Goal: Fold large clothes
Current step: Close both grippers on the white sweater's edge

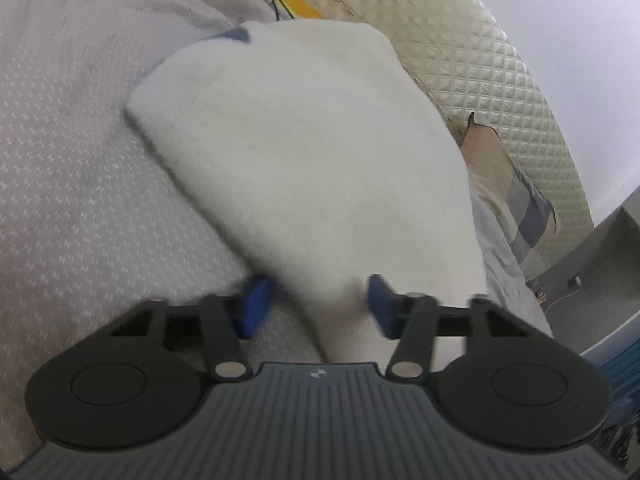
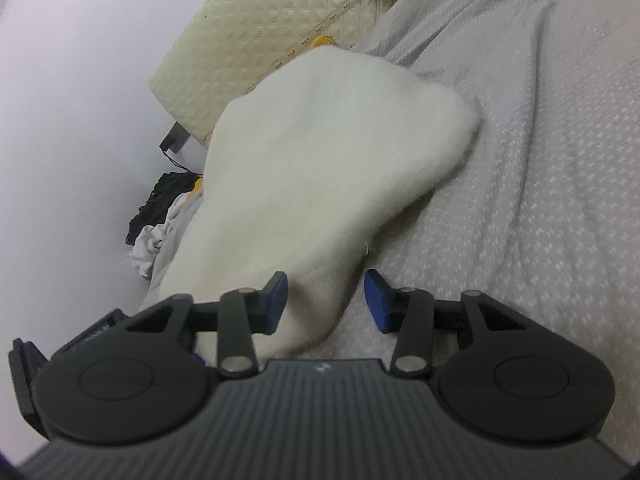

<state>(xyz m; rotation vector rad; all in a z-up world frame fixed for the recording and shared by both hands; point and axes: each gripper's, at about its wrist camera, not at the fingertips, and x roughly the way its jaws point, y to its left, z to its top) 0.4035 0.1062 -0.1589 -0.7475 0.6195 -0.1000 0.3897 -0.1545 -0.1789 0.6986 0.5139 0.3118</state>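
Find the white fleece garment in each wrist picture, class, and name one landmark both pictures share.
Left wrist view: the white fleece garment fills the centre, running from upper middle down between the blue fingertips.
Right wrist view: the white fleece garment lies centre-left, narrowing toward the bottom between the fingertips.
Shared landmark: the cream quilted headboard, behind the garment in both.

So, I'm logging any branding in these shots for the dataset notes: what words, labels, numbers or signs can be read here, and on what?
No readable words or numbers in either view.
Left gripper: small pale emblem on its ribbed housing, a mark only, no letters.
Right gripper: the same small emblem, too blurred to read.
White garment: no visible label or print.
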